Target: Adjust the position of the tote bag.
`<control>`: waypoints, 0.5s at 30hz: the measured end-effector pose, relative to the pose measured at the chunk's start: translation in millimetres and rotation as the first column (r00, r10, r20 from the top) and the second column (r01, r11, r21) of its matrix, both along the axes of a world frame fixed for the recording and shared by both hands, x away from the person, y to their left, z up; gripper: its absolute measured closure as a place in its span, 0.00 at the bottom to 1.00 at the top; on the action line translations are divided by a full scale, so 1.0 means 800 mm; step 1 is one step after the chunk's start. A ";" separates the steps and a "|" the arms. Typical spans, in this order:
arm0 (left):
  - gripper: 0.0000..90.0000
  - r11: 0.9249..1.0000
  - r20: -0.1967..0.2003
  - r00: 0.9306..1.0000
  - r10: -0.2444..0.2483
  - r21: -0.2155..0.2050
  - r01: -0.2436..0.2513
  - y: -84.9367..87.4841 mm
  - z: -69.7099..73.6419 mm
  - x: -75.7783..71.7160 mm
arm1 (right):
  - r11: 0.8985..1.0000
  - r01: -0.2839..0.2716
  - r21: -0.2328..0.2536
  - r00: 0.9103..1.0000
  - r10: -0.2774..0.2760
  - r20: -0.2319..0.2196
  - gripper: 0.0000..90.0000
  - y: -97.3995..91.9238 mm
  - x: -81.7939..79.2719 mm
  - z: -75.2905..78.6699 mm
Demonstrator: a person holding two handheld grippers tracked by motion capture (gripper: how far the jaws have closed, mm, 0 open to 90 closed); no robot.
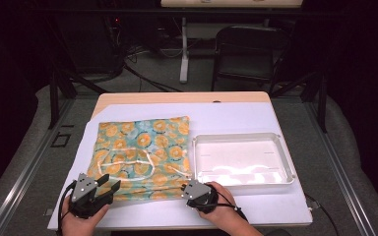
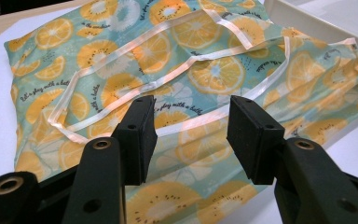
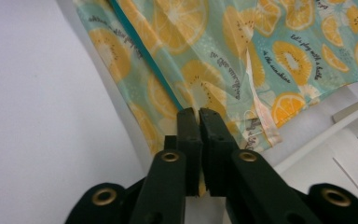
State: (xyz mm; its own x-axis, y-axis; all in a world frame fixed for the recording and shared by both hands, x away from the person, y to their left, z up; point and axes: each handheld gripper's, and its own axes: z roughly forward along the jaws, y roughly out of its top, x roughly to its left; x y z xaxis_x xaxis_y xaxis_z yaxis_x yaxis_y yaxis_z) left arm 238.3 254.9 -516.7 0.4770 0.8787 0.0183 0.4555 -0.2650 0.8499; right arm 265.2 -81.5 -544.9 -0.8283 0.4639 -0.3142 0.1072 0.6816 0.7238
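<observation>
Fruit-print cloth [image 1: 140,150] lies flat on the tabletop [image 1: 236,115], just left of the white tray [image 1: 285,162]. Right tool [image 3: 199,112] is pinched on its near edge; left tool [image 2: 191,135] hovers wide over the near-left corner. Grasp step; next, the left should probably close too, then both lift evenly.

Thin printed cloth [image 1: 142,150] with satin ribbon trim, glossy white plastic tray [image 1: 285,157], matt white sheet [image 1: 236,115], pale wooden table [image 1: 177,97]
</observation>
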 end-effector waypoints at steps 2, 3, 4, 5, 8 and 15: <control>0.58 1.000 0.000 1.000 -0.001 -0.001 0.001 0.000 0.000 0.000 | 1.000 0.005 0.021 1.000 -0.005 0.002 1.00 -0.003 0.000 0.005; 0.58 1.000 0.000 1.000 0.000 -0.003 0.000 0.000 0.000 0.000 | 1.000 0.005 0.021 1.000 -0.005 0.002 1.00 -0.003 0.000 0.005; 0.58 1.000 -0.001 1.000 -0.001 -0.003 0.001 0.000 0.000 0.000 | 0.999 0.011 0.038 1.000 -0.011 0.002 1.00 -0.003 -0.001 0.006; 0.58 1.000 0.000 1.000 -0.002 -0.001 0.002 -0.001 0.000 0.000 | 0.998 0.014 0.057 1.000 -0.014 0.000 1.00 -0.004 -0.001 0.007; 0.57 1.000 0.003 1.000 -0.013 0.005 0.013 -0.003 0.000 -0.001 | 0.996 0.022 0.086 1.000 -0.022 0.003 1.00 -0.008 -0.002 0.012; 0.57 0.998 0.021 0.998 -0.064 0.012 0.064 -0.016 0.002 -0.005 | 0.994 0.023 0.102 1.000 -0.025 0.015 1.00 -0.011 -0.004 0.016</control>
State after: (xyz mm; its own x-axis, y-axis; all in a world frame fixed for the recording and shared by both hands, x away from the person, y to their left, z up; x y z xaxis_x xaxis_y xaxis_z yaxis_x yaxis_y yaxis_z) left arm 234.6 242.1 -514.9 0.5318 0.8460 0.0389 0.4190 -0.3027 0.8561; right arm 262.0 -90.1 -531.8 -0.8117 0.5141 -0.2773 0.1107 0.6014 0.7913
